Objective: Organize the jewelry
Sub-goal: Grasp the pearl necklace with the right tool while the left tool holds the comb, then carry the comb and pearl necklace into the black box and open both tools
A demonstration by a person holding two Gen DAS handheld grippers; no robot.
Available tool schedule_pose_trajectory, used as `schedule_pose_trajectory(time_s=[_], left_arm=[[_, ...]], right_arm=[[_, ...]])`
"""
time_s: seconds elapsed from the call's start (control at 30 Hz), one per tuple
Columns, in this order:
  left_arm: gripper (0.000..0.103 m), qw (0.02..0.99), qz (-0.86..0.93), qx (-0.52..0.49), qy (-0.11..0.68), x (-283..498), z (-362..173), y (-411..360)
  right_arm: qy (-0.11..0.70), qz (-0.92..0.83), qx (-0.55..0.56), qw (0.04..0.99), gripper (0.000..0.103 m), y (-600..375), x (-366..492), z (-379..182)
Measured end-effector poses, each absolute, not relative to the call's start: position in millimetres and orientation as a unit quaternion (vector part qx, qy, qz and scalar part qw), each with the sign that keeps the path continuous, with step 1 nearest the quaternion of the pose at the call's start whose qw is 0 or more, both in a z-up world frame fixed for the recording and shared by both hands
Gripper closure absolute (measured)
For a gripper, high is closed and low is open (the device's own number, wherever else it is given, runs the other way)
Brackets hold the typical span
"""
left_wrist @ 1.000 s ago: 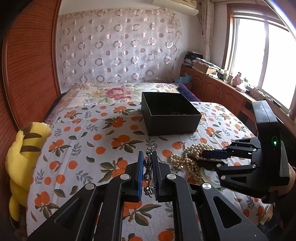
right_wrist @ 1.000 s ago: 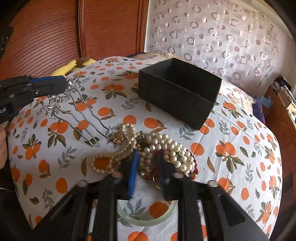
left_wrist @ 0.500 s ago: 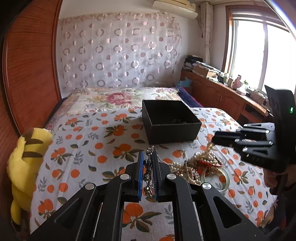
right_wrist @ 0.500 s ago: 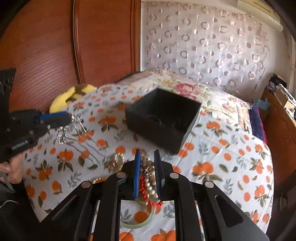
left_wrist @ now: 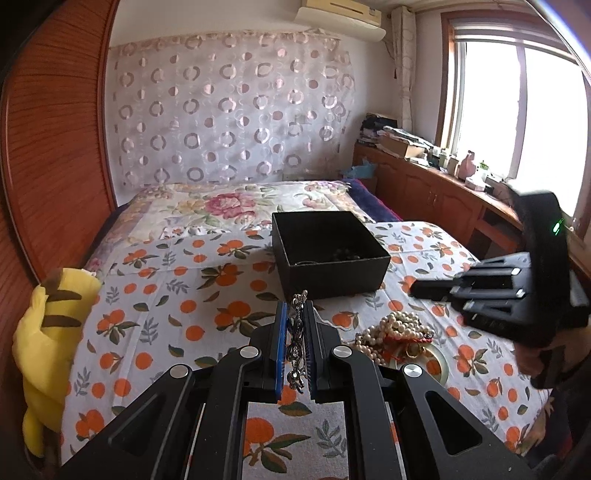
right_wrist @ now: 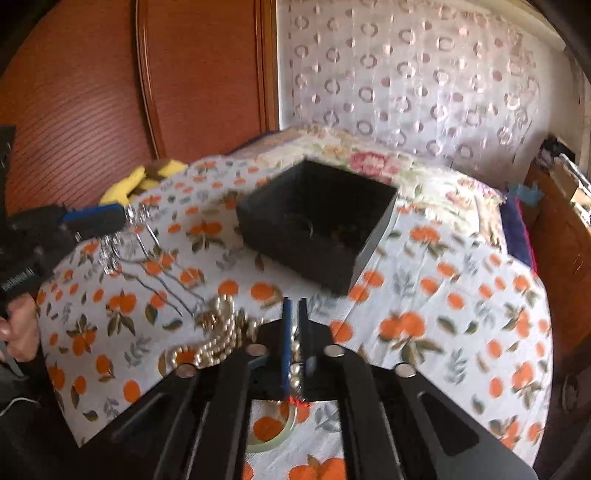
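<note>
Across the middle of both views: bed sheet [left_wrist: 173,295], white, printed with oranges and leaves; behind it a floral quilt [left_wrist: 221,203].

Upper centre, left wrist view: sheer curtain [left_wrist: 229,110] patterned with rings, hung on the wall; air conditioner [left_wrist: 340,16] above it at the top edge.

Left edge: reddish wooden headboard [left_wrist: 55,147]. Lower left: yellow plush toy [left_wrist: 51,332] with brown stripes, lying on the sheet's edge.

Right side: bright window [left_wrist: 517,103] over a wooden cabinet [left_wrist: 436,192] carrying assorted clutter.

Centre: black box [left_wrist: 328,254], open-topped, standing on the sheet; small dark items lie inside, too dim to identify.

Lower right of centre: jewelry pile [left_wrist: 395,332] of pearl strands and red cord, beside a pale green bangle [right_wrist: 277,439], on the sheet in front of the box.

Bottom centre, left wrist view: left gripper [left_wrist: 295,332], jaws clamped on a silver hair comb [left_wrist: 297,325].

Bottom centre, right wrist view: right gripper [right_wrist: 294,343], jaws nearly together, pinching pearl beads and red cord; frame blurred.

Writing: white lettering on the left gripper's body at the left edge of the right wrist view, not legible.
</note>
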State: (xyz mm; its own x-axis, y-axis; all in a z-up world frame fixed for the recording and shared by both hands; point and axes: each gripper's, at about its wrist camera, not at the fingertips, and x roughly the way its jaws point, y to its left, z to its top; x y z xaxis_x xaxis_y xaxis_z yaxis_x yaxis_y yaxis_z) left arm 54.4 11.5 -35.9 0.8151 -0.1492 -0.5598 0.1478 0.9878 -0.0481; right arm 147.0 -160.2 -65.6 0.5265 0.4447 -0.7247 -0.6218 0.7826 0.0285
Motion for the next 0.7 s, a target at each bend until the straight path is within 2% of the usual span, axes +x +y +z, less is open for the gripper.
schedule_pose_trajectory(time_s=[0.07, 0.27, 0.33, 0.37, 0.47, 0.7], left_arm=[[0.095, 0.952, -0.078, -0.001, 0.296, 55, -38, 12], [0.095, 0.951, -0.078, -0.003, 0.299, 56, -41, 13], [0.095, 0.951, -0.077, -0.003, 0.298, 56, -41, 13], [0.095, 0.951, -0.077, -0.002, 0.298, 56, -41, 13], [0.095, 0.952, -0.077, -0.001, 0.296, 56, -41, 12], [0.095, 0.954, -0.080, 0.002, 0.289, 62, -34, 9]], right_arm=[[0.387, 0.317, -0.110, 0.859, 0.070, -157, 146, -75], [0.413, 0.308, -0.125, 0.848, 0.069, -143, 149, -98], [0.417, 0.304, -0.123, 0.848, 0.075, -144, 152, -101], [0.418, 0.306, -0.118, 0.847, 0.082, -146, 153, -100], [0.409, 0.310, -0.112, 0.851, 0.094, -151, 152, -92], [0.372, 0.304, -0.093, 0.872, 0.095, -168, 155, -60]])
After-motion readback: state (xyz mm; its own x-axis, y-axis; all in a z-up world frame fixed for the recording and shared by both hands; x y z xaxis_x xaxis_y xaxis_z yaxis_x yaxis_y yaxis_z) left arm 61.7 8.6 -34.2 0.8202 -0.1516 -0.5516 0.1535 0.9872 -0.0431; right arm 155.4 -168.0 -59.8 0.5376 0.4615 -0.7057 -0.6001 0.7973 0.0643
